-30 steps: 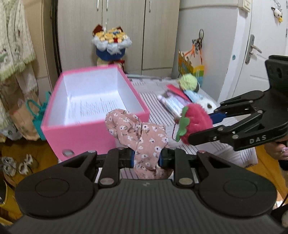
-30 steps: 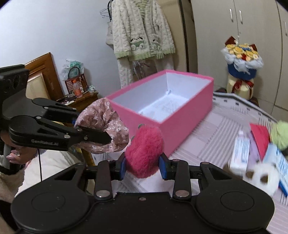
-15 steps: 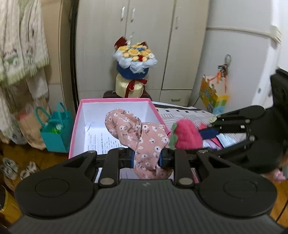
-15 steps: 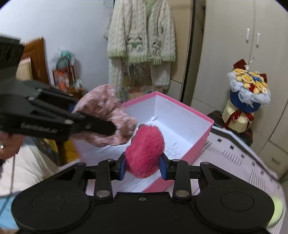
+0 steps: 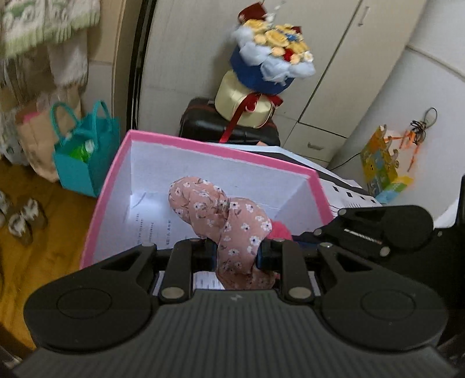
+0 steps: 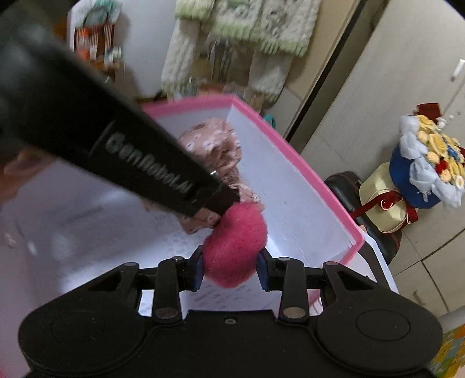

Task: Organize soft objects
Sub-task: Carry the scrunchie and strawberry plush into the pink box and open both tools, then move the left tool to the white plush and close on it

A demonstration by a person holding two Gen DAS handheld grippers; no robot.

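Over the pink cardboard box (image 5: 315,186), the left gripper (image 5: 237,251) is pinching a limp floral fabric scrunchie (image 5: 226,221) while the right gripper (image 6: 229,266) is squeezing a light, squashy pink plush strawberry (image 6: 235,244) across its middle.

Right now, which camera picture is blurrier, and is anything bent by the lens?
Right wrist view: blurrier; the left hand-held gripper smears across the frame, and the hanging sweater and the papers in the pink box are soft, while the pink pompom stays fairly sharp. Left wrist view: crisper on the floral scrunchie, with mild blur on the bouquet; fisheye bends the cupboard doors.
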